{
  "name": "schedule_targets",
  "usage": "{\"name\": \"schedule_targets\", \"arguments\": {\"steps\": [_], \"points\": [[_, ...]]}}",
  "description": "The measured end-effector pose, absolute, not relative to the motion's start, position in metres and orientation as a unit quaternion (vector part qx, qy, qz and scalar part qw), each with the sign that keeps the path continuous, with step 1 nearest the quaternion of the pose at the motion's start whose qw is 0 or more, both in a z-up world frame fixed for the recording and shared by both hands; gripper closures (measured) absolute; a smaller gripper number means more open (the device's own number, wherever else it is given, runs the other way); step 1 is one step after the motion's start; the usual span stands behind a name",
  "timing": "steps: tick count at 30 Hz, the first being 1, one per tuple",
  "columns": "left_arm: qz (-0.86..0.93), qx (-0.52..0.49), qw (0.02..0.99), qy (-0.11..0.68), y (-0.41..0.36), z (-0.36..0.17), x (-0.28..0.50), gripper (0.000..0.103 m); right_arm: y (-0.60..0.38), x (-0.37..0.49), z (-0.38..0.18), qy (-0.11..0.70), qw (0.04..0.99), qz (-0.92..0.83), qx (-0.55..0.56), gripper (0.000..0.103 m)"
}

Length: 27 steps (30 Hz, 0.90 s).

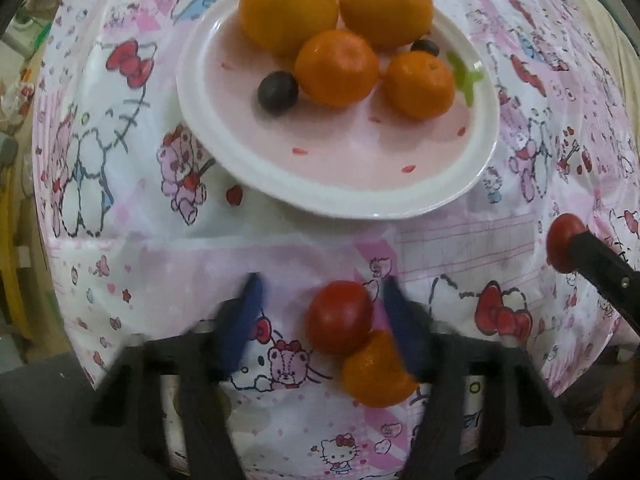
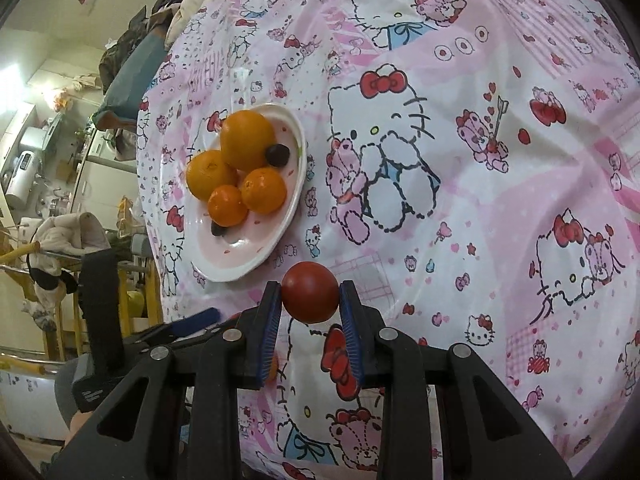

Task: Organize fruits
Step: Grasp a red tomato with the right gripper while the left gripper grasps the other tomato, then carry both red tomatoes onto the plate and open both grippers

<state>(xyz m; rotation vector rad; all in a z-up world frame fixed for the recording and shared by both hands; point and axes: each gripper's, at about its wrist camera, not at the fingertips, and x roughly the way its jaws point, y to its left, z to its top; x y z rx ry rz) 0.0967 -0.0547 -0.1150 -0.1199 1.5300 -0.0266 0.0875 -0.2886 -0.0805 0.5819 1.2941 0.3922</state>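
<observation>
A white and pink plate (image 1: 276,176) (image 2: 256,256) holds several oranges (image 1: 336,68) (image 2: 248,144) and two dark grapes (image 1: 277,92) (image 2: 277,155). My left gripper (image 1: 320,300) is open, low over the cloth, with a red tomato (image 1: 340,316) and a small orange (image 1: 376,372) lying between its fingers. My right gripper (image 2: 310,300) is shut on a second red tomato (image 2: 310,298), held just above the cloth near the plate's edge. It shows at the right of the left wrist view (image 1: 564,246).
A pink and white Hello Kitty tablecloth (image 2: 460,200) covers the table. Beyond its left edge are household clutter, clothes and yellow frames (image 2: 60,264).
</observation>
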Motion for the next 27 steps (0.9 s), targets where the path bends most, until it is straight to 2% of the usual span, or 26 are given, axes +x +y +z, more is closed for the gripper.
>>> {"name": "schedule_targets", "arguments": {"steps": [3,9,19,27], "points": [[-0.033,-0.075,0.715,0.694,-0.054,-0.115,0.092,0.075,-0.286,0.088,-0.079,0.59,0.742,0.18,0.262,0.072],[-0.039,-0.074,0.717,0.692,-0.05,-0.109,0.084,0.075,-0.281,0.09,-0.079,0.591,0.742,0.182,0.259,0.072],[-0.022,-0.109,0.751,0.65,-0.003,-0.06,0.079,0.075,-0.271,0.098,-0.068,0.583,0.746,0.191,0.259,0.072],[0.003,-0.133,0.78,0.611,0.036,-0.028,0.118,0.075,-0.27,0.127,-0.048,0.566,0.758,0.198,0.256,0.072]]}}
